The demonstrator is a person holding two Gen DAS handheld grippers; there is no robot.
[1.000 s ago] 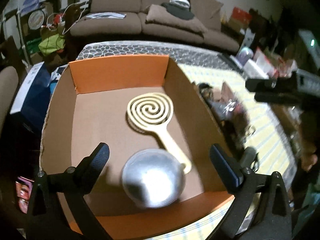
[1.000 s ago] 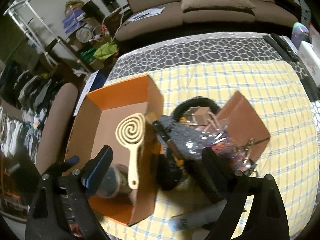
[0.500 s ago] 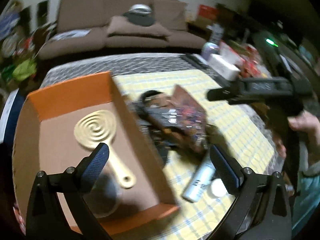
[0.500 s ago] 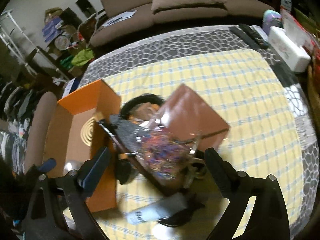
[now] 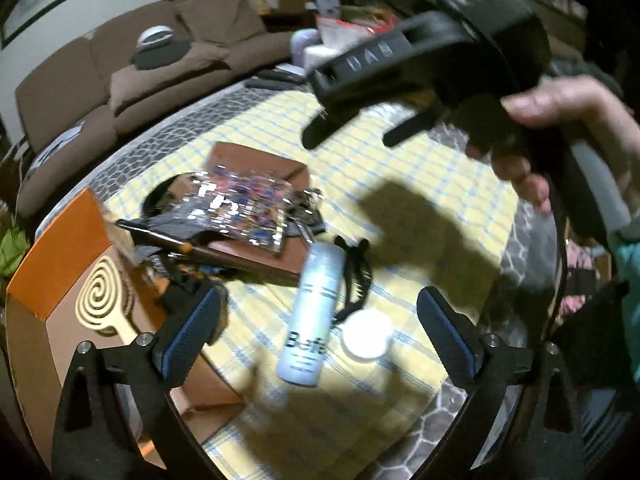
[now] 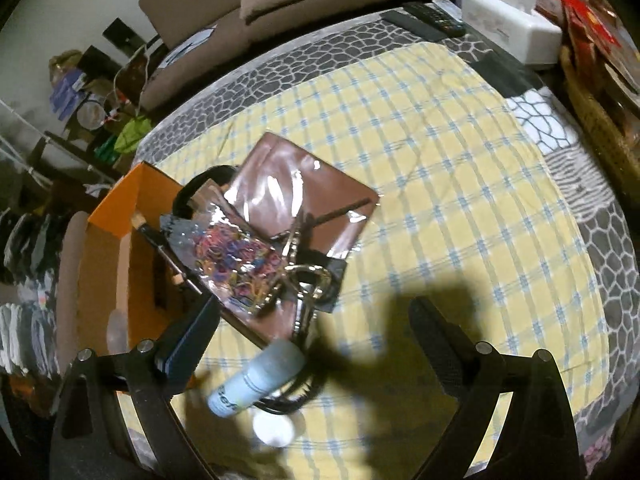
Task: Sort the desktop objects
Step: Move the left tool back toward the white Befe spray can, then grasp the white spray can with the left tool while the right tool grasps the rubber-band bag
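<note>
Both grippers, left gripper [image 5: 320, 320] and right gripper [image 6: 314, 344], hang empty with fingers apart above the pale bottle [image 5: 314, 318] lying just beside the orange box [image 5: 52, 256]; I'd say a pick is next; it calls for closing squarely across the bottle's body.

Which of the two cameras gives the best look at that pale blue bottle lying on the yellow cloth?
The left wrist view: the bottle lies whole between its open fingers, lettering partly legible. In the right wrist view the bottle sits low, blurred and half in shadow.

I see a matt cardboard box [image 5: 60, 240] on the left, a glossy plastic bag of bands [image 6: 236, 256], shiny metal scissors [image 6: 304, 276], and checked cloth [image 6: 460, 208] covering the tabletop.
</note>
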